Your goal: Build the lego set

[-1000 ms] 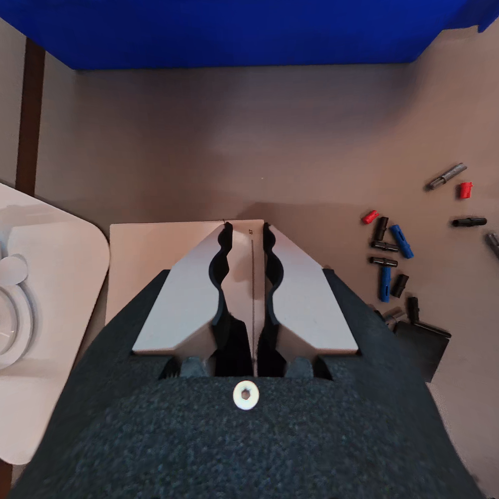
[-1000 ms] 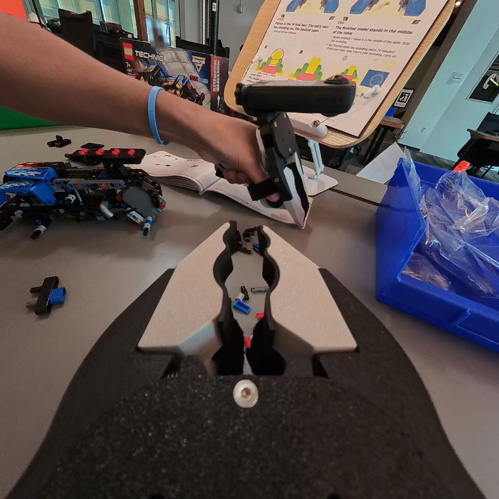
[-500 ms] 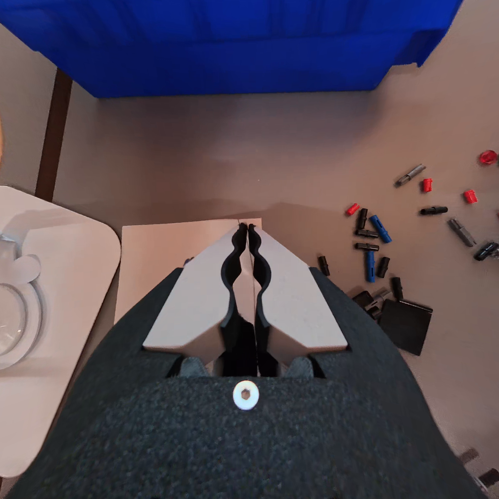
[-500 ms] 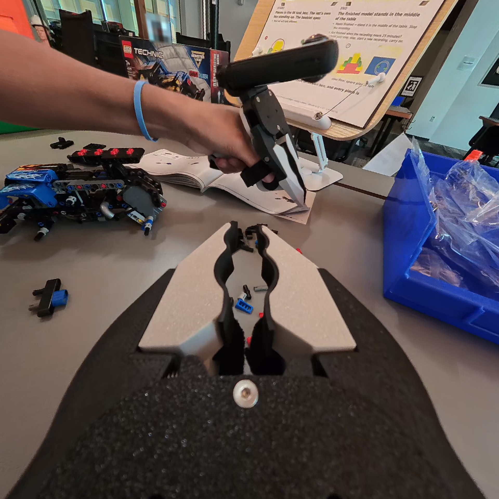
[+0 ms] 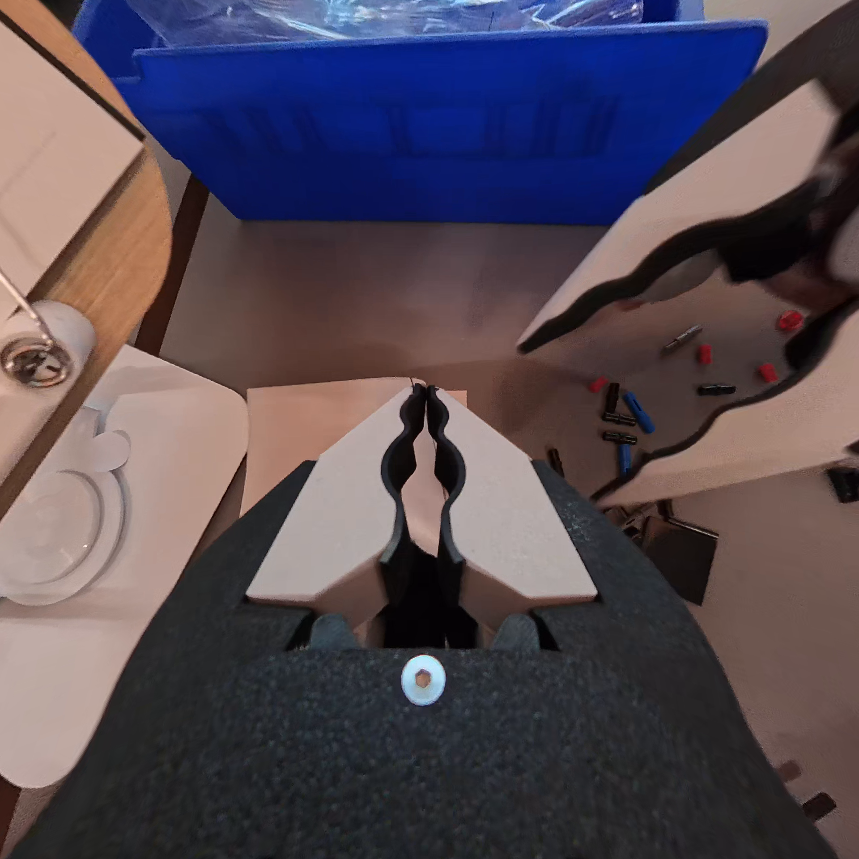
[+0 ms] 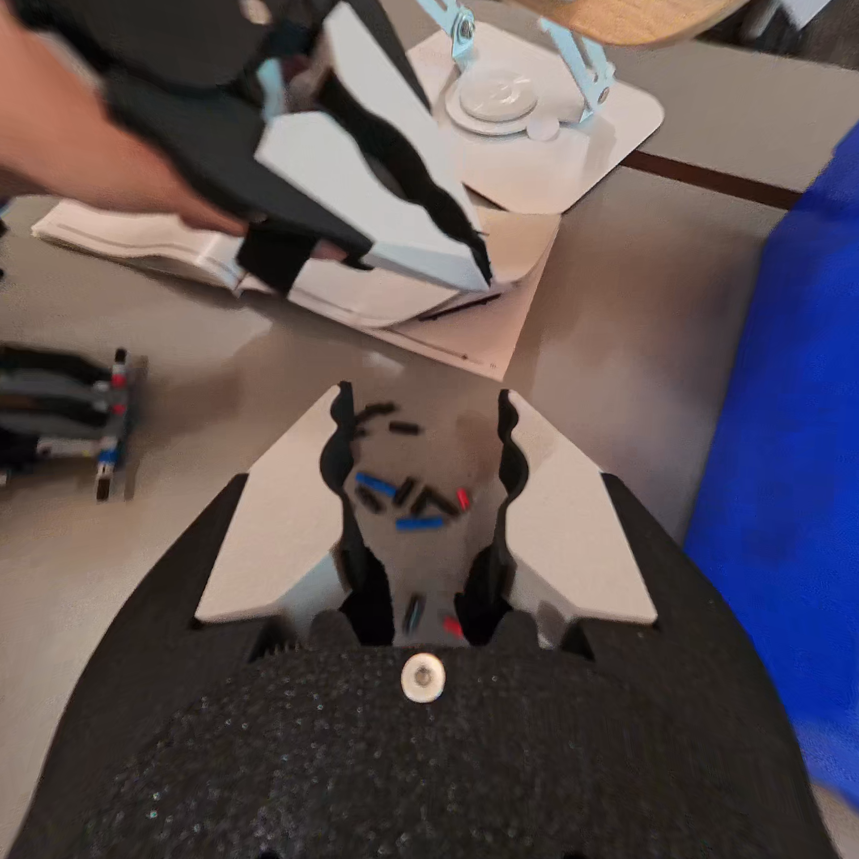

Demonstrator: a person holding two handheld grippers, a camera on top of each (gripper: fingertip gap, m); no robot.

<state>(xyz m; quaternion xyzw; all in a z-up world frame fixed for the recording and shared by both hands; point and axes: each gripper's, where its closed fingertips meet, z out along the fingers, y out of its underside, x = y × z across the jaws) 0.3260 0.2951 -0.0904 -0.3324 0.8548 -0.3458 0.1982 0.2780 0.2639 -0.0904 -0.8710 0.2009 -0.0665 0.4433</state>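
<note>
My left gripper point(image 5: 425, 389) is shut on the corner of a page point(image 5: 325, 418) of the open instruction booklet point(image 6: 139, 241). In the right wrist view it point(image 6: 485, 274) holds that corner slightly raised off the table. My right gripper point(image 6: 424, 390) is open wide and empty, low over a scatter of loose pins: blue pins point(image 6: 375, 483), a red one point(image 6: 461, 498) and several black ones point(image 6: 404, 426). In the left wrist view the right gripper point(image 5: 560, 420) reaches in from the right over the same pins point(image 5: 639, 411).
A blue bin point(image 5: 418, 139) holding clear plastic bags stands just beyond the booklet, also at the right of the right wrist view point(image 6: 813, 372). The white base point(image 6: 581, 139) of a board stand is beside the booklet. A part-built model point(image 6: 60, 418) lies left. A black panel point(image 5: 683, 558) lies near the pins. There is about 6 centimetres between the tips of the two grippers.
My left gripper has shut on the page corner and pulled back with it. My right gripper has dropped forward over the loose pins and opened wider.
</note>
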